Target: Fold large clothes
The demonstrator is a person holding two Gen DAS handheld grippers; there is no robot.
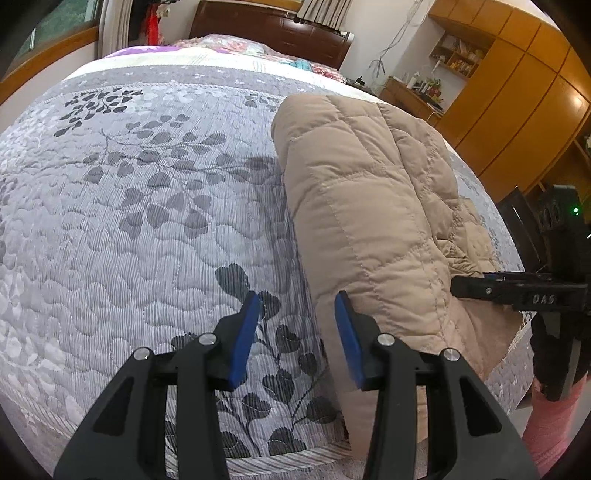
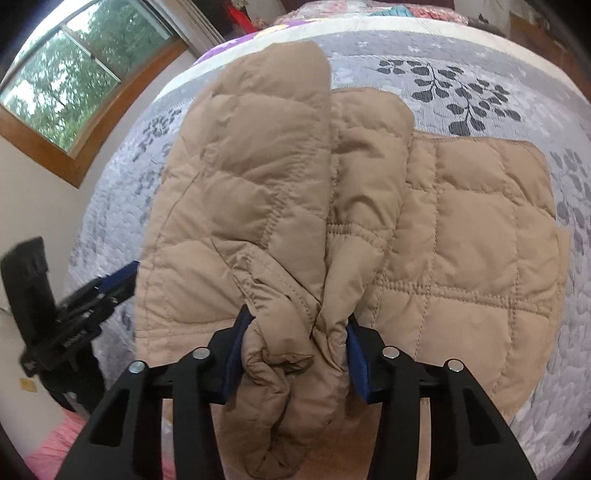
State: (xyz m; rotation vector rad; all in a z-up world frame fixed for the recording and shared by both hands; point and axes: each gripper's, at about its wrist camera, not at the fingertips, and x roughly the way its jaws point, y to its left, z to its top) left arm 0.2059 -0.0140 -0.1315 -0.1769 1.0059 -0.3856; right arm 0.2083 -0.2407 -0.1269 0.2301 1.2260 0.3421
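Note:
A tan quilted jacket (image 1: 362, 192) lies folded lengthwise on the grey leaf-print bedspread (image 1: 147, 221), near the bed's front edge. My left gripper (image 1: 298, 306) hovers open at the jacket's left edge. The edge reaches in beside its right blue pad, and neither pad presses on anything. In the right wrist view the jacket (image 2: 266, 177) has its sleeves laid over the body. My right gripper (image 2: 297, 325) is shut on a bunched fold of the jacket at its near end. The right gripper's black fingers (image 1: 480, 288) touch the jacket's right side.
A dark wooden headboard (image 1: 273, 29) and pillows sit at the far end of the bed. An orange wooden wardrobe (image 1: 517, 92) and a cluttered side table (image 1: 413, 92) stand to the right. A window (image 2: 74, 81) is on the left wall. A pink sleeve (image 1: 550, 432) shows at lower right.

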